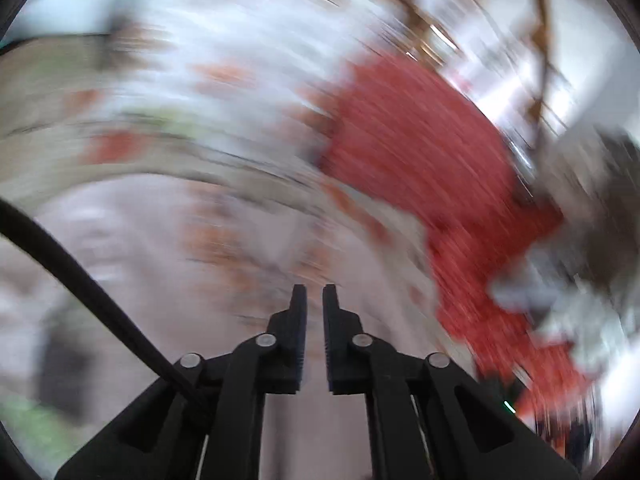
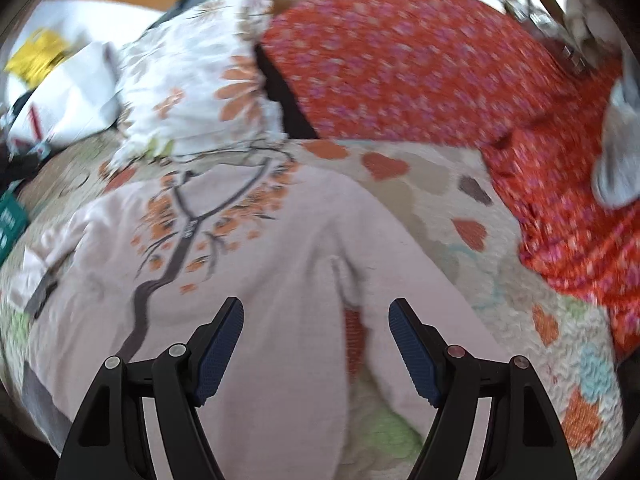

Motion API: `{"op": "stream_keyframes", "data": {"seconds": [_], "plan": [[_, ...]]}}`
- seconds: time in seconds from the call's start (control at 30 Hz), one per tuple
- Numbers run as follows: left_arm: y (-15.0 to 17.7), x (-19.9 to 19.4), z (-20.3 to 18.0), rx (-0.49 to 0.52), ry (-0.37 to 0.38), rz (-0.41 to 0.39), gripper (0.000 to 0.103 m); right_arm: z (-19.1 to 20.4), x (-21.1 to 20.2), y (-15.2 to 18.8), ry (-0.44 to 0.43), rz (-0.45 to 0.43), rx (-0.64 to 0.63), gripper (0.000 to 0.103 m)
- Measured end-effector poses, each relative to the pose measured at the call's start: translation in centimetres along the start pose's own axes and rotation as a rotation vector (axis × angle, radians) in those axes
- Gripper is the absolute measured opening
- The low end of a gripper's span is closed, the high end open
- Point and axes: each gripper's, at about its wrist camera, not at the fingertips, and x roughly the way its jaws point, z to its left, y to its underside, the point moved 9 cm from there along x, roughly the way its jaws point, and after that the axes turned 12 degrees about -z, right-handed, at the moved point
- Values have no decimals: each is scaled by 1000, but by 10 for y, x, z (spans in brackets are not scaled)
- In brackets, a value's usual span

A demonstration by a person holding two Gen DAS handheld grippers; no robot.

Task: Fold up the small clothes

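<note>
A pale pink small garment (image 2: 256,264) with an orange-leafed tree print lies spread on a patterned quilt (image 2: 460,208). My right gripper (image 2: 316,308) is open just above its lower part, the fingers straddling a fold. My left gripper (image 1: 315,292) is nearly closed, with a narrow gap and nothing between the fingers. It hovers over the same pink garment (image 1: 224,248), in a view heavily blurred by motion.
A red floral cloth (image 2: 400,64) lies heaped at the back right and also shows in the left wrist view (image 1: 420,140). A white floral pillow (image 2: 188,80) sits behind the garment. White bags (image 2: 68,92) lie at far left. A grey item (image 2: 620,152) rests at the right edge.
</note>
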Motion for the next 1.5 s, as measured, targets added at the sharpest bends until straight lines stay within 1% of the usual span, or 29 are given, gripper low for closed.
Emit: {"op": "stream_keyframes", "data": {"seconds": [0.03, 0.07, 0.1, 0.13, 0.17, 0.2, 0.27, 0.33, 0.43, 0.47, 0.5, 0.57, 0.63, 0.7, 0.73, 0.77, 0.8, 0.83, 0.93, 1.03, 1.13, 1.17, 1.2, 1.23, 1.27, 1.3, 1.33, 1.4, 1.5], "plan": [[6, 9, -18, 37, 9, 25, 14, -6, 2, 1, 0, 9, 25, 79], [9, 16, -33, 76, 9, 33, 20, -9, 2, 2, -6, 16, 43, 80], [12, 17, -43, 104, 18, 31, 33, -11, 3, 3, -21, 26, 64, 80], [14, 13, -47, 113, 32, 24, 41, -11, 4, 4, -40, 32, 79, 80], [13, 8, -44, 107, 27, 9, 58, -10, 4, 6, -55, 36, 88, 80], [13, 3, -36, 99, 1, -14, 64, -7, 5, 7, -72, 42, 96, 80], [15, -22, -1, 78, -93, -59, 65, 2, 7, 13, -110, 61, 101, 80], [13, -45, 38, 50, -206, -100, 66, 22, 10, 22, -178, 97, 103, 80], [4, -98, 124, -15, -458, -210, 68, 65, 8, 26, -274, 132, 62, 80], [4, -113, 144, -21, -520, -241, 69, 81, 6, 25, -308, 138, 43, 80], [2, -131, 172, -25, -612, -277, 69, 99, 3, 22, -339, 136, 20, 80], [1, -170, 219, -56, -774, -342, 69, 147, -2, 12, -408, 123, -44, 80], [8, -200, 258, -122, -843, -398, 69, 202, -3, 6, -489, 128, -94, 80], [19, -216, 288, -206, -881, -400, 70, 250, 0, 9, -557, 147, -126, 80], [22, -220, 299, -258, -880, -390, 70, 277, 5, 13, -594, 166, -140, 80], [23, -224, 307, -329, -839, -397, 69, 304, 12, 17, -621, 187, -150, 80], [23, -227, 310, -367, -798, -415, 69, 322, 18, 21, -635, 199, -157, 80], [21, -230, 311, -392, -771, -434, 70, 347, 25, 24, -651, 208, -168, 80], [17, -235, 313, -395, -762, -444, 72, 387, 42, 31, -669, 228, -201, 80], [16, -234, 311, -423, -713, -452, 74, 409, 62, 43, -667, 277, -229, 80], [13, -230, 303, -439, -678, -454, 74, 423, 77, 70, -634, 346, -313, 80], [12, -231, 301, -434, -676, -457, 74, 426, 79, 76, -614, 333, -345, 79], [12, -231, 300, -430, -677, -460, 74, 429, 76, 76, -606, 303, -365, 76], [11, -231, 299, -428, -678, -462, 74, 432, 71, 77, -612, 297, -375, 56], [11, -231, 299, -428, -680, -464, 74, 435, 66, 76, -626, 299, -373, 23], [11, -231, 300, -429, -681, -466, 74, 438, 61, 73, -656, 318, -358, 7], [11, -230, 300, -431, -683, -466, 74, 440, 56, 65, -675, 324, -331, 9], [12, -229, 301, -436, -684, -461, 74, 437, 47, 44, -693, 288, -298, 8], [14, -225, 301, -439, -684, -449, 74, 405, 38, -3, -699, 235, -203, 8]]}}
